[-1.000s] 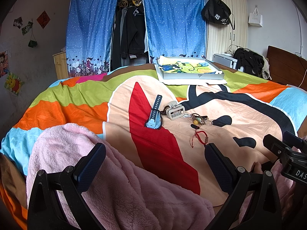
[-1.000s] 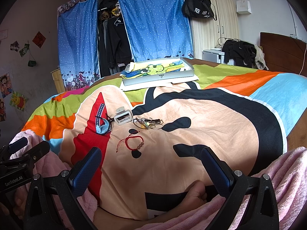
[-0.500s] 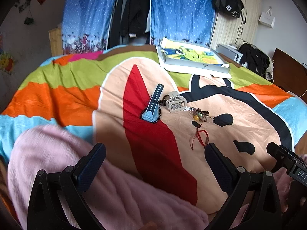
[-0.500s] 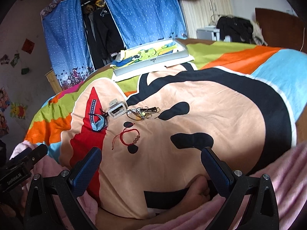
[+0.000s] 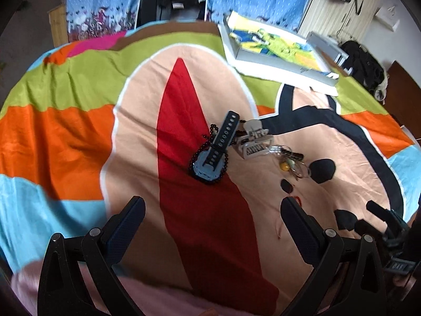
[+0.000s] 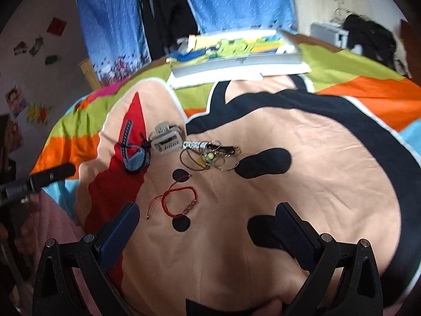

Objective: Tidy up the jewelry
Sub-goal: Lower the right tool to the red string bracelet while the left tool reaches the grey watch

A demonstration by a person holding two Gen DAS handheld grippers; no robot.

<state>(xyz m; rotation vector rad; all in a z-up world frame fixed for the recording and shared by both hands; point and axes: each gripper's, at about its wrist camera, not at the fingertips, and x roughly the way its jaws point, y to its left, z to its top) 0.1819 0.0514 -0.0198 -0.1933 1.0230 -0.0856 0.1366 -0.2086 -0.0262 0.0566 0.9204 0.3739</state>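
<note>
Jewelry lies on a cartoon bedspread [image 5: 79, 142]. A blue watch strap [image 5: 217, 148] ringed by black beads lies beside a small grey box [image 5: 254, 143] and a tangle of bangles with a yellow bead [image 5: 288, 162]. In the right wrist view I see the strap [image 6: 130, 148], the box [image 6: 167, 139], the bangles [image 6: 210, 156] and a red cord bracelet [image 6: 179, 201]. My left gripper [image 5: 210, 213] is open and empty, short of the strap. My right gripper [image 6: 206, 217] is open and empty, with the red bracelet just beyond its left finger.
A flat grey tray [image 5: 279, 67] with a colourful picture lies at the far side of the bed and also shows in the right wrist view [image 6: 236, 60]. Pink fleece [image 5: 158, 297] lies at the near edge. Blue curtains and hanging clothes stand behind.
Both grippers have moved forward and tipped down over the bed. The jewelry now sits closer and lower in both views. Jaws stay open.
</note>
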